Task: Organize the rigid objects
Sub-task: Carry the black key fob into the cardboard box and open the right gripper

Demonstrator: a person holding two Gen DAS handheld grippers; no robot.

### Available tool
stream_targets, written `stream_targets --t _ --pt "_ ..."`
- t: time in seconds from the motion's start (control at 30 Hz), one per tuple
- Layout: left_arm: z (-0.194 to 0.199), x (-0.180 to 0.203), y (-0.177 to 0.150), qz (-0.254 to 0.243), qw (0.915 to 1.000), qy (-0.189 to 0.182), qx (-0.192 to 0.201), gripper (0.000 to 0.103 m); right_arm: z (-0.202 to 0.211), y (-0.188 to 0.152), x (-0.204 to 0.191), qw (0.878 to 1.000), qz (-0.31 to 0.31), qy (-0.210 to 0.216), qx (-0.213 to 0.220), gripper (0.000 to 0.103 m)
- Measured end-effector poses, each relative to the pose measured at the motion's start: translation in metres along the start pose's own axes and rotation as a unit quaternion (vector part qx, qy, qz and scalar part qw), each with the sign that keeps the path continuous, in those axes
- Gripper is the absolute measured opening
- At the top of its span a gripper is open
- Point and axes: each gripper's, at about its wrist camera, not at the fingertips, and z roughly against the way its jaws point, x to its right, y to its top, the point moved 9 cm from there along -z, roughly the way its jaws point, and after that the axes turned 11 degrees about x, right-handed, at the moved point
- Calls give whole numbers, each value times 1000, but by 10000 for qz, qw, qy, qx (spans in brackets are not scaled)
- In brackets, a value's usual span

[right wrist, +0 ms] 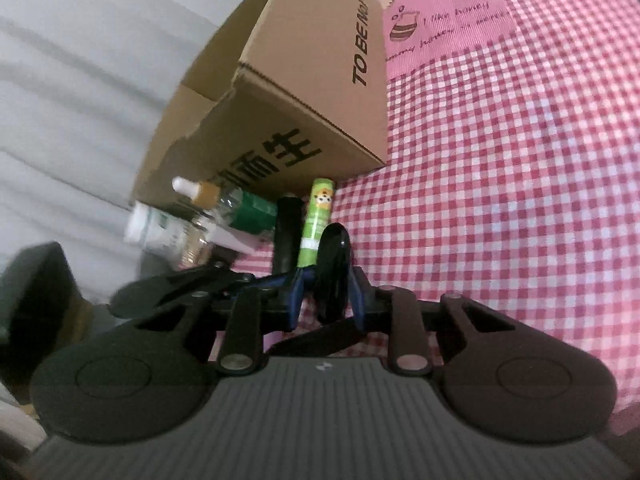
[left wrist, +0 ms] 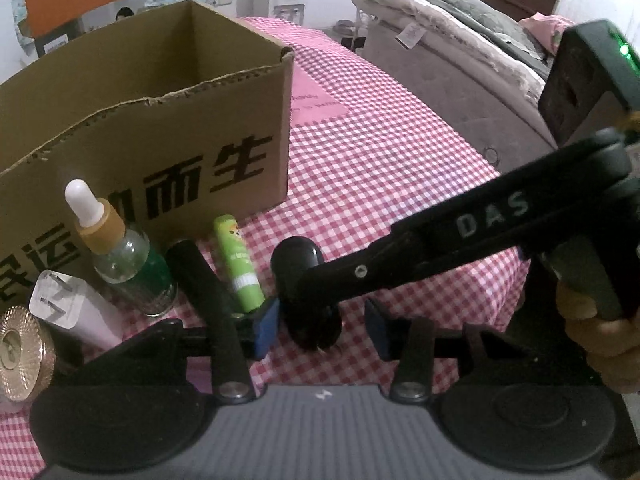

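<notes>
A glossy black oval object point(left wrist: 298, 264) sits on the checked cloth, between the blue pads of my open left gripper point(left wrist: 322, 330). My right gripper point(right wrist: 326, 300) is shut on this black object point(right wrist: 334, 264); its arm point(left wrist: 460, 240) reaches in from the right in the left wrist view. Beside it lie a green tube point(left wrist: 239, 264) point(right wrist: 316, 220) and a black cylinder point(left wrist: 196, 276) point(right wrist: 286, 232). A dropper bottle point(left wrist: 120, 252) point(right wrist: 228, 200) and a white plug point(left wrist: 60, 300) stand in front of an open cardboard box point(left wrist: 160, 120) point(right wrist: 304, 92).
A gold ridged lid point(left wrist: 20, 354) is at the far left. The pink checked cloth point(left wrist: 380, 168) stretches right of the box. A grey sofa point(left wrist: 440, 80) stands beyond the table. A white tube point(right wrist: 152, 232) lies behind the bottle.
</notes>
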Motion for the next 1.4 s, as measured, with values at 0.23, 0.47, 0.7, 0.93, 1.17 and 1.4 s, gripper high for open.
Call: stream_targets --t 0.23,0.47,0.7,0.93,1.17,1.4 --pt "-5 -3 5 71 9999 139 -8 34 -5 4 7 9997 -179 54 161 23" --pt "9 7 10 -68 9998 78 186 32 16 5 4 9987 -278 19 425 22" --pt "54 21 28 -254 9974 3 680 32 56 8 -33 9965 49 -67 832 22" --pt "119 -3 65 -183 9910 322 1286 32 79 31 -112 9894 733 373 1199 22" --pt "155 -71 112 192 9857 742 1501 31 47 75 -192 9806 1337 867 1139 21" --pt "131 -159 140 755 9874 924 1035 30 -37 128 -230 9839 1440 892 574 21"
